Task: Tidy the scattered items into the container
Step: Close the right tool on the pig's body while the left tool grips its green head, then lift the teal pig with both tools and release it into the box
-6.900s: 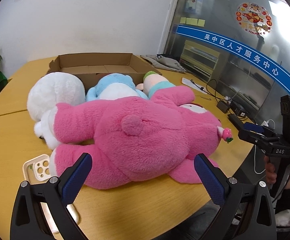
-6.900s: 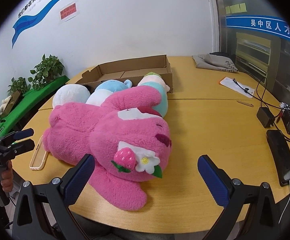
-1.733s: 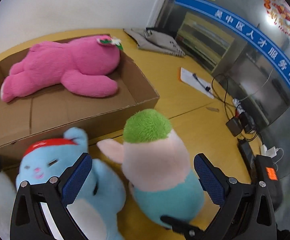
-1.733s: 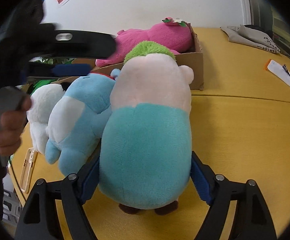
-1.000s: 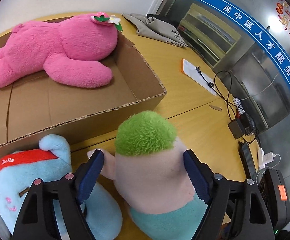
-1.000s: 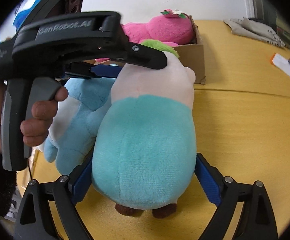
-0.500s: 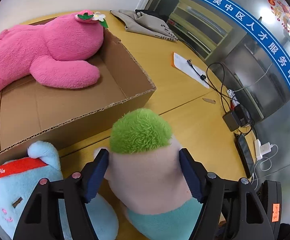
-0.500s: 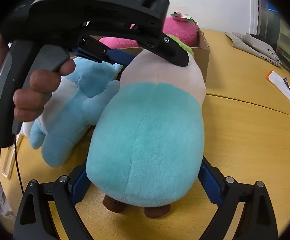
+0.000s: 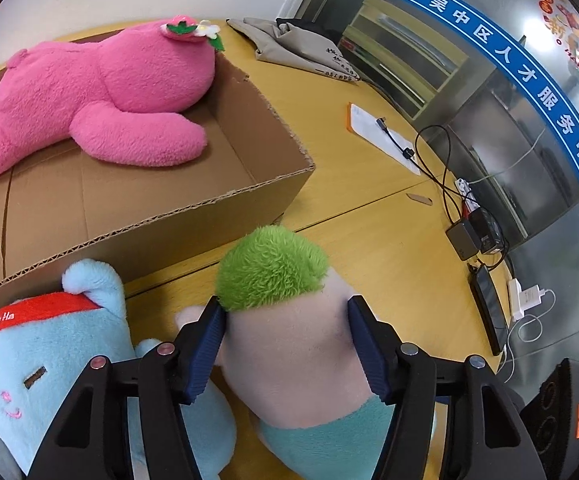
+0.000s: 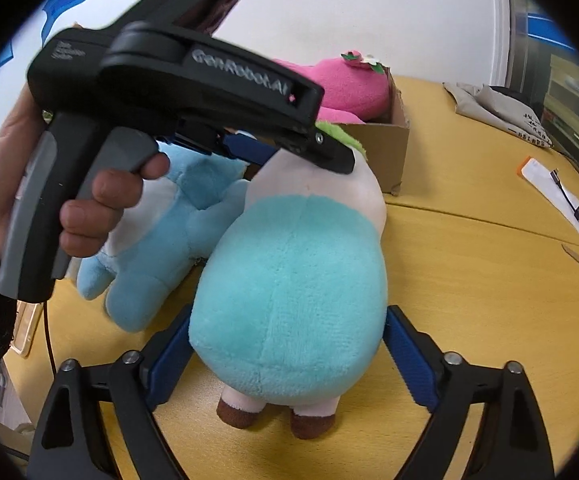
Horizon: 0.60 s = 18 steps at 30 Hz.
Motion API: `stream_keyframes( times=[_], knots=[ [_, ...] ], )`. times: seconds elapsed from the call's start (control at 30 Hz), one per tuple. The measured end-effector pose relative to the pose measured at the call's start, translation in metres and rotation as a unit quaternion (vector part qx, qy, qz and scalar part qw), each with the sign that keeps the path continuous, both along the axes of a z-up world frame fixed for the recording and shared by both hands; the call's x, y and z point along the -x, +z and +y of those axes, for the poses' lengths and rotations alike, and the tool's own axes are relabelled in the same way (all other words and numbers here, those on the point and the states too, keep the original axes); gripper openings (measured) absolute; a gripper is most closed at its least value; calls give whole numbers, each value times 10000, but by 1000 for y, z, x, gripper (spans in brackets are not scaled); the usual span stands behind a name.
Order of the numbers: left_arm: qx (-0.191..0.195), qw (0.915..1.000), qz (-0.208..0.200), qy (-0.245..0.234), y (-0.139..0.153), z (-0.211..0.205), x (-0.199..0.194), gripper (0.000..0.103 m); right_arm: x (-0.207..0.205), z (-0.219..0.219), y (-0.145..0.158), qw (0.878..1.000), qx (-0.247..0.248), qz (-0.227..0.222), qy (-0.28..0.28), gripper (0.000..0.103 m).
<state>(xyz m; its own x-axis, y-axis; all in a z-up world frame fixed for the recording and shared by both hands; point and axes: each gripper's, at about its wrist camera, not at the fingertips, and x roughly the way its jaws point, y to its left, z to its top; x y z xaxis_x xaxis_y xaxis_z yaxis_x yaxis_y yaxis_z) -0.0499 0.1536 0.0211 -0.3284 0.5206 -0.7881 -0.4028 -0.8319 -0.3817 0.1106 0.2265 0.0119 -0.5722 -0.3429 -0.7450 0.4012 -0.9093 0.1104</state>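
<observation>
A green-haired plush doll (image 9: pixel 285 320) with a teal lower body (image 10: pixel 289 300) stands on the yellow table just in front of the cardboard box (image 9: pixel 225 200). My left gripper (image 9: pixel 285 348) is shut on its pale upper body, below the green hair. My right gripper (image 10: pixel 289 360) is shut on its teal bottom, above the brown feet. The left gripper shows in the right wrist view (image 10: pixel 329 156) reaching over the doll. A pink plush bear (image 9: pixel 101 88) lies inside the box. A light blue plush (image 9: pixel 49 352) with a red headband leans beside the doll.
A folded grey cloth (image 9: pixel 301 48) lies on the table behind the box. A paper with a cable (image 9: pixel 381 132), chargers (image 9: pixel 473 232) and a phone (image 9: pixel 489 308) lie to the right. A phone case (image 10: pixel 25 328) lies at the left table edge.
The pink bear went from the table into the box. My left gripper closed on the doll's upper body, my right on its teal bottom, and the doll now tilts toward the box.
</observation>
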Motion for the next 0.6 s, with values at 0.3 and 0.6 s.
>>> stream_keyframes(
  times=[0.3, 0.6],
  knots=[
    [174, 9995, 216, -174, 4, 7, -8, 63, 6, -1, -10, 9999, -109, 0, -23, 83],
    [-92, 9984, 373, -412, 27, 2, -19, 54, -6, -2, 0, 9996, -118, 166, -184, 73]
  ],
)
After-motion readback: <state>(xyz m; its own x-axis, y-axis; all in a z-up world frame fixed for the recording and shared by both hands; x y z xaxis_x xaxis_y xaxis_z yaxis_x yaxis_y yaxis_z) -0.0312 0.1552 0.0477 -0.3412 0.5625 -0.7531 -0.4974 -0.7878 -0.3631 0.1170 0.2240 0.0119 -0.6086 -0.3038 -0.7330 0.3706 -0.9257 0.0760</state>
